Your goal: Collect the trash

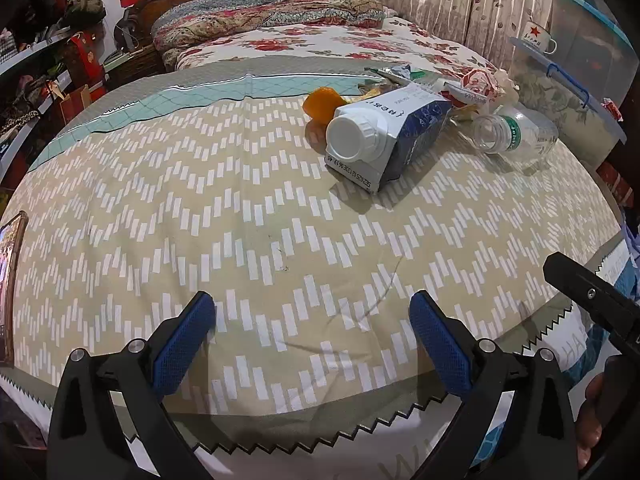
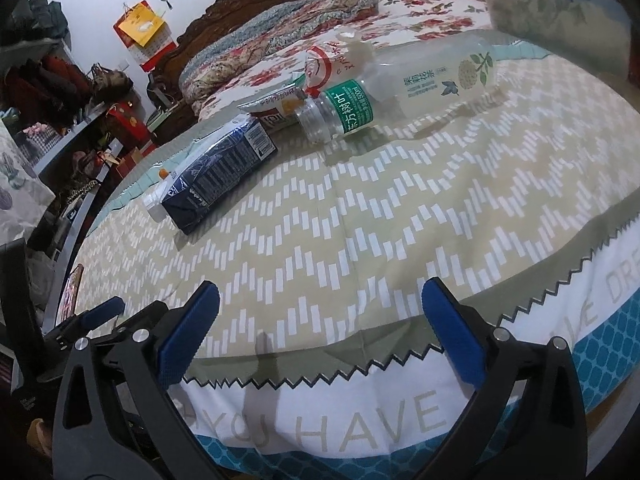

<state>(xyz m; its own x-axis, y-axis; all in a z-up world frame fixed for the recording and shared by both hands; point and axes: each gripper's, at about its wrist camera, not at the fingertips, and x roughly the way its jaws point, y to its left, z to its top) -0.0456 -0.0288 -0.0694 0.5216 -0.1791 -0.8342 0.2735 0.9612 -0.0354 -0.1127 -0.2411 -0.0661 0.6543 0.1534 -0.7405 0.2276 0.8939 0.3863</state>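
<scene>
A blue and white milk carton [image 1: 390, 136] with a white cap lies on its side on the patterned table cover [image 1: 240, 220]. It also shows in the right wrist view [image 2: 218, 176]. An orange peel [image 1: 322, 104] lies behind it. A clear empty plastic bottle [image 1: 514, 132] with a green label lies to the right, also in the right wrist view [image 2: 400, 88]. Crumpled wrappers [image 1: 476, 86] lie behind the bottle. My left gripper [image 1: 312, 344] is open and empty near the table's front edge. My right gripper [image 2: 320, 332] is open and empty, also at the front edge.
A clear storage box [image 1: 572, 92] with a blue lid stands at the table's right, a mug [image 1: 538, 40] on it. A bed with floral covers [image 1: 340, 36] lies behind. Shelves with bags [image 1: 48, 64] are on the left. A phone [image 1: 10, 280] lies at the left edge.
</scene>
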